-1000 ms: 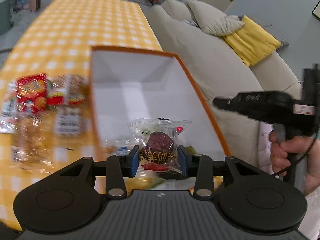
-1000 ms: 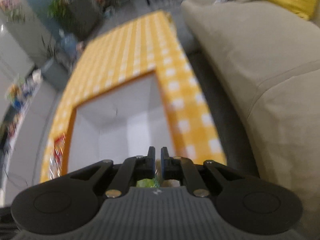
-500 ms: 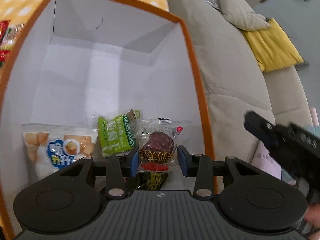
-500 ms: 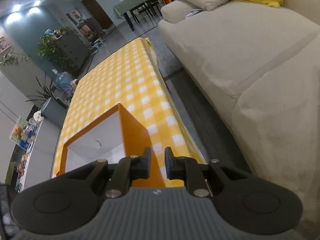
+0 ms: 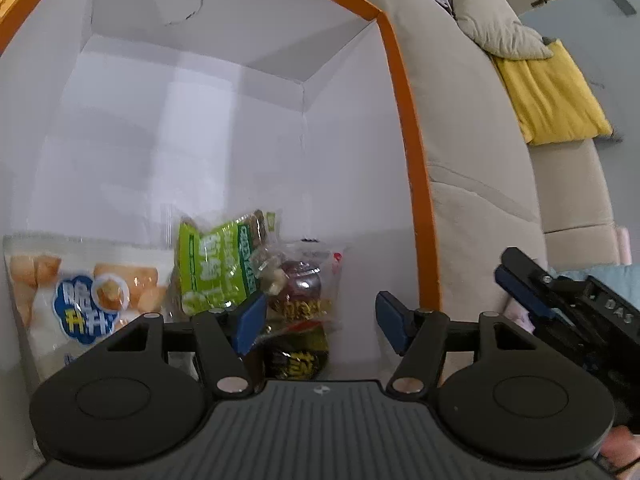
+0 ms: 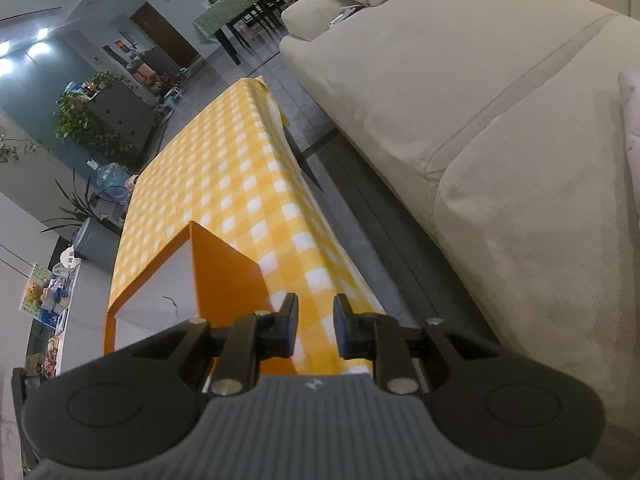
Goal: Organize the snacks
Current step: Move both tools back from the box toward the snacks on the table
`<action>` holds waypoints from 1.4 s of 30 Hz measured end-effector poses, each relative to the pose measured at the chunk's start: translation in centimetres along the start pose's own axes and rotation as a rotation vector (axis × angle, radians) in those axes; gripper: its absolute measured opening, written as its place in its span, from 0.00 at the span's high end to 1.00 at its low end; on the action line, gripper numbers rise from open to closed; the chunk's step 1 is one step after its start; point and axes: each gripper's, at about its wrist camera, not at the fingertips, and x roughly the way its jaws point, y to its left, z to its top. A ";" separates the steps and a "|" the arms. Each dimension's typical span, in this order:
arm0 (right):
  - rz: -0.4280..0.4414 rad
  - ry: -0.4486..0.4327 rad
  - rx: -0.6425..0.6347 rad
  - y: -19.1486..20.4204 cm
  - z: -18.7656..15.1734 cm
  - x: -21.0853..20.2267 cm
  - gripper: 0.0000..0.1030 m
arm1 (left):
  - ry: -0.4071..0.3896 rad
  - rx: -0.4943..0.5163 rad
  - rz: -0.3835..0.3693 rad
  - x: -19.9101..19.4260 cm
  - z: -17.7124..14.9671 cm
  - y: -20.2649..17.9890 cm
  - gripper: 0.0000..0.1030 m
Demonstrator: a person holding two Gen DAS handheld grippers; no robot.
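Note:
My left gripper (image 5: 320, 320) is open inside the orange box (image 5: 404, 128) with white inner walls. The clear packet with a dark red snack (image 5: 304, 284) lies loose on the box floor between the fingers, beside a green packet (image 5: 220, 264) and a white and blue biscuit packet (image 5: 84, 300). A dark yellow-lettered packet (image 5: 296, 360) lies under it. My right gripper (image 6: 316, 330) is open and empty, outside the box (image 6: 228, 280), above the yellow checked table edge. It also shows in the left wrist view (image 5: 560, 304).
The yellow checked tablecloth (image 6: 224, 168) stretches away beyond the box. A beige sofa (image 6: 480, 100) runs along the right, with a yellow cushion (image 5: 552, 92) and a grey pillow (image 5: 500, 28). A narrow dark floor gap (image 6: 360, 200) separates table and sofa.
My left gripper went down into the box and opened, letting go of the dark red snack packet. My right gripper pulled out to the right and opened a little.

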 end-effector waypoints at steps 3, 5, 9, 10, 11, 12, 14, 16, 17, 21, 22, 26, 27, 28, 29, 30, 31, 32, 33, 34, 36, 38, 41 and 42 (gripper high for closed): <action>0.002 0.004 -0.009 0.3 0.0 0.1 0.83 | 0.012 0.007 -0.026 -0.6 -0.2 0.0 0.27; 0.004 0.007 -0.025 0.7 0.0 0.1 0.83 | 0.001 0.021 -0.020 -1.4 -0.4 -0.1 0.27; 0.027 0.041 -0.089 1.9 -0.2 0.4 0.82 | -0.027 0.087 0.058 -3.1 -0.9 -0.9 0.27; 0.033 0.058 -0.111 2.3 -0.4 0.5 0.82 | -0.042 0.109 0.084 -3.7 -1.1 -1.1 0.27; 0.040 0.071 -0.138 2.8 -0.6 0.5 0.82 | -0.055 0.126 0.106 -4.4 -1.3 -1.3 0.27; 0.059 0.083 -0.172 3.3 -0.8 0.4 0.82 | -0.066 0.140 0.117 -5.1 -1.4 -1.4 0.27; 0.089 0.105 -0.223 4.3 -1.3 0.3 0.80 | -0.084 0.157 0.120 -6.4 -1.8 -1.3 0.26; 0.091 0.122 -0.274 5.7 -1.8 0.1 0.75 | -0.104 0.163 0.128 -7.8 -1.9 -1.1 0.26; 0.084 0.127 -0.293 6.2 -2.1 0.0 0.71 | -0.118 0.163 0.137 -8.5 -2.0 -0.9 0.26; 0.054 0.162 -0.369 8.5 -3.2 0.2 0.70 | -0.167 0.157 0.171 -11.3 -2.1 0.1 0.25; 0.046 0.171 -0.387 9.1 -3.5 0.2 0.70 | -0.178 0.152 0.174 -12.0 -2.2 0.4 0.25; -0.007 0.195 -0.479 11.8 -5.1 0.4 0.70 | -0.217 0.136 0.198 -14.5 -2.4 1.6 0.25; -0.017 0.200 -0.501 12.6 -5.5 0.4 0.70 | -0.221 0.137 0.217 -15.1 -2.4 1.8 0.24; -0.021 0.204 -0.519 13.2 -5.8 0.4 0.70 | -0.225 0.142 0.236 -15.7 -2.5 2.1 0.24; -0.022 0.207 -0.537 13.8 -6.1 0.4 0.70 | -0.233 0.154 0.256 -16.2 -2.7 2.3 0.24; -0.024 0.210 -0.554 14.5 -6.4 0.4 0.69 | -0.243 0.163 0.271 -16.8 -2.8 2.6 0.23; -0.025 0.214 -0.570 15.1 -6.7 0.4 0.69 | -0.252 0.168 0.283 -17.3 -3.0 2.9 0.23; -0.027 0.217 -0.586 15.8 -7.1 0.5 0.69 | -0.260 0.167 0.294 -17.9 -3.1 3.3 0.23; -0.027 0.218 -0.600 16.5 -7.4 0.5 0.68 | -0.265 0.162 0.299 -18.4 -3.2 3.9 0.22; -0.022 0.220 -0.611 17.1 -7.8 0.6 0.67 | -0.269 0.154 0.307 -19.0 -3.2 4.5 0.22; -0.008 0.228 -0.631 18.4 -8.8 0.7 0.65 | -0.282 0.144 0.341 -20.0 -3.1 5.7 0.22; 0.005 0.234 -0.656 19.5 -9.8 0.8 0.61 | -0.310 0.115 0.380 -21.1 -3.1 7.3 0.22; 0.008 0.237 -0.693 21.3 -11.6 1.0 0.61 | -0.334 0.056 0.387 -22.5 -2.8 9.8 0.22; 0.021 0.222 -0.702 22.0 -12.1 0.9 0.61 | -0.332 0.033 0.384 -22.9 -2.6 10.7 0.22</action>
